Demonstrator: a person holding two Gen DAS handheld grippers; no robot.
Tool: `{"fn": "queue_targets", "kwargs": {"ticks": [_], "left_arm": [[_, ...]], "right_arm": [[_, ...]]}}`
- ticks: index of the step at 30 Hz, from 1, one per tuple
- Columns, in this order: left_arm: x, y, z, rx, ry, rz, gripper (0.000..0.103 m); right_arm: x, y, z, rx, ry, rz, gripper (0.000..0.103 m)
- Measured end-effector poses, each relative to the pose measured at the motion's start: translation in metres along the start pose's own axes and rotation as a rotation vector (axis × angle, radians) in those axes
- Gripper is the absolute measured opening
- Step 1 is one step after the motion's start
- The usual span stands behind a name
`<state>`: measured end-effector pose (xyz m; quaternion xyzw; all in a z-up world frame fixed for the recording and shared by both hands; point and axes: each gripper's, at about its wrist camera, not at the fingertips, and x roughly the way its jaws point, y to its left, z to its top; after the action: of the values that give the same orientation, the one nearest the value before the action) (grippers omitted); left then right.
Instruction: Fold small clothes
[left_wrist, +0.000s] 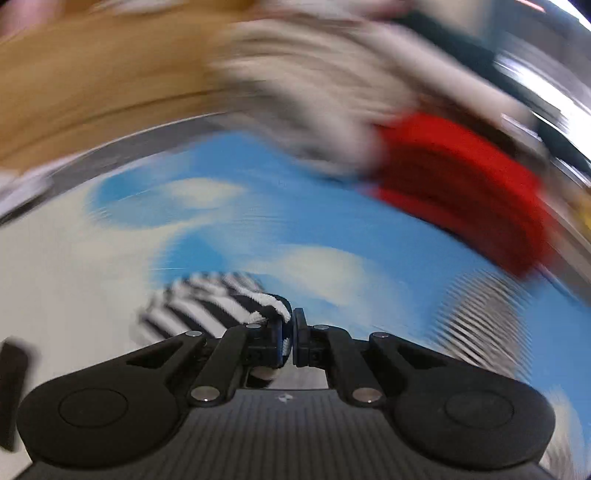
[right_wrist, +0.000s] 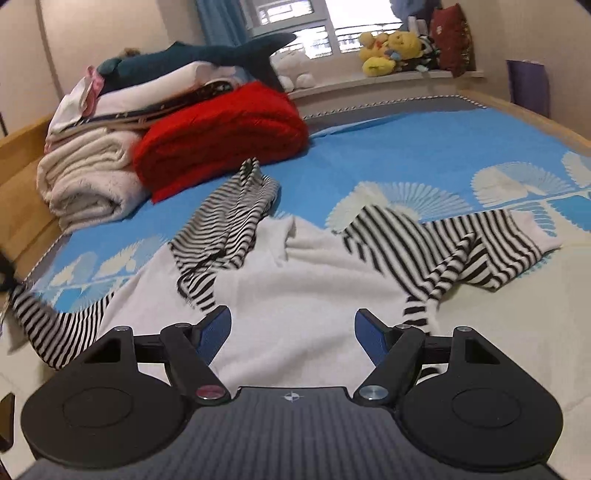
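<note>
A white garment with black-and-white striped sleeves (right_wrist: 303, 266) lies crumpled on the blue patterned bedspread (right_wrist: 406, 147). One striped sleeve runs off to the left (right_wrist: 55, 325), another lies at the right (right_wrist: 480, 251). My right gripper (right_wrist: 293, 332) is open and empty, just above the white body of the garment. In the blurred left wrist view my left gripper (left_wrist: 288, 341) is shut on a striped cuff (left_wrist: 229, 302) and holds it above the bedspread (left_wrist: 332, 229).
A folded red blanket (right_wrist: 221, 133) and a stack of white folded towels (right_wrist: 88, 177) with a plush shark (right_wrist: 207, 55) on top stand at the back left. Yellow plush toys (right_wrist: 391, 48) sit on the windowsill. A wooden bed frame (right_wrist: 22, 177) runs along the left.
</note>
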<state>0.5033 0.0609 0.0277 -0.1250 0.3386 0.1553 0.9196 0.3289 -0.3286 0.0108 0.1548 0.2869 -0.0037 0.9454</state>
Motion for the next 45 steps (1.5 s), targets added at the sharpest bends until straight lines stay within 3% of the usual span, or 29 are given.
{"fn": "queue_targets", "kwargs": {"ticks": [1, 2, 3, 4, 5, 7, 9, 14, 16, 19, 21, 24, 26, 28, 31, 33, 36, 38, 40, 41, 42, 43, 45], "left_arm": [[-0.011, -0.042, -0.017, 0.096, 0.024, -0.118, 0.006], [-0.021, -0.081, -0.041, 0.201, 0.073, -0.242, 0.021], [-0.030, -0.114, -0.067, 0.333, 0.143, -0.346, 0.057], [-0.036, -0.138, -0.091, 0.448, 0.204, -0.394, 0.079], [-0.041, -0.153, -0.116, 0.532, 0.219, -0.375, 0.103], [-0.051, -0.154, -0.151, 0.643, 0.128, -0.297, 0.103], [-0.052, -0.130, -0.160, 0.684, 0.099, -0.229, 0.103], [-0.028, -0.024, -0.131, 0.365, 0.136, -0.086, 0.103], [-0.004, 0.007, -0.127, 0.249, 0.197, -0.033, 0.103], [0.034, 0.028, -0.124, 0.149, 0.291, -0.053, 0.102], [0.048, 0.027, -0.119, 0.135, 0.303, -0.080, 0.102], [0.051, 0.018, -0.111, 0.158, 0.239, -0.079, 0.102], [0.050, 0.015, -0.107, 0.150, 0.221, -0.081, 0.102], [0.050, 0.008, -0.110, 0.138, 0.236, -0.104, 0.102], [0.048, -0.006, -0.118, 0.172, 0.253, -0.116, 0.102], [0.046, -0.014, -0.123, 0.199, 0.237, -0.109, 0.102], [0.051, -0.023, -0.130, 0.235, 0.250, -0.067, 0.102], [0.062, -0.027, -0.139, 0.289, 0.300, 0.003, 0.102], [0.074, -0.031, -0.149, 0.373, 0.354, 0.084, 0.102], [0.075, -0.031, -0.151, 0.394, 0.363, 0.102, 0.102], [0.075, -0.029, -0.150, 0.396, 0.364, 0.099, 0.102], [0.073, -0.028, -0.150, 0.391, 0.363, 0.093, 0.102], [0.069, -0.027, -0.149, 0.388, 0.356, 0.091, 0.102]], "right_arm": [[-0.001, -0.004, 0.001, 0.006, -0.006, -0.011, 0.076], [0.000, -0.007, 0.002, 0.012, -0.009, -0.024, 0.076], [0.000, -0.010, 0.003, 0.015, -0.010, -0.036, 0.076], [0.001, -0.013, 0.004, 0.018, -0.009, -0.045, 0.076], [0.003, -0.017, 0.005, 0.022, -0.005, -0.056, 0.076], [0.005, -0.027, 0.008, 0.049, 0.000, -0.067, 0.076], [0.006, -0.036, 0.011, 0.083, 0.006, -0.070, 0.076], [0.009, -0.050, 0.013, 0.124, 0.016, -0.057, 0.076], [0.015, -0.052, 0.014, 0.139, 0.024, -0.062, 0.076], [0.027, -0.056, 0.014, 0.166, 0.036, -0.052, 0.076], [0.038, -0.059, 0.017, 0.202, 0.054, -0.005, 0.076], [0.057, -0.063, 0.025, 0.298, 0.015, 0.061, 0.075], [0.071, -0.056, 0.027, 0.308, -0.013, 0.092, 0.061], [0.086, -0.040, 0.027, 0.266, -0.008, 0.129, 0.025], [0.105, -0.004, 0.021, 0.116, 0.001, 0.192, 0.022], [0.116, 0.016, 0.019, 0.017, -0.032, 0.183, 0.022], [0.134, 0.032, 0.016, -0.025, -0.055, 0.172, 0.022], [0.151, 0.037, 0.007, -0.123, 0.012, 0.095, 0.022], [0.172, 0.028, -0.017, -0.266, 0.200, -0.034, 0.019], [0.173, 0.023, -0.026, -0.319, 0.244, -0.083, 0.019], [0.161, 0.020, -0.028, -0.357, 0.208, -0.058, 0.021], [0.157, 0.019, -0.026, -0.353, 0.231, -0.057, 0.025], [0.148, 0.013, -0.016, -0.267, 0.252, -0.059, 0.027]]}}
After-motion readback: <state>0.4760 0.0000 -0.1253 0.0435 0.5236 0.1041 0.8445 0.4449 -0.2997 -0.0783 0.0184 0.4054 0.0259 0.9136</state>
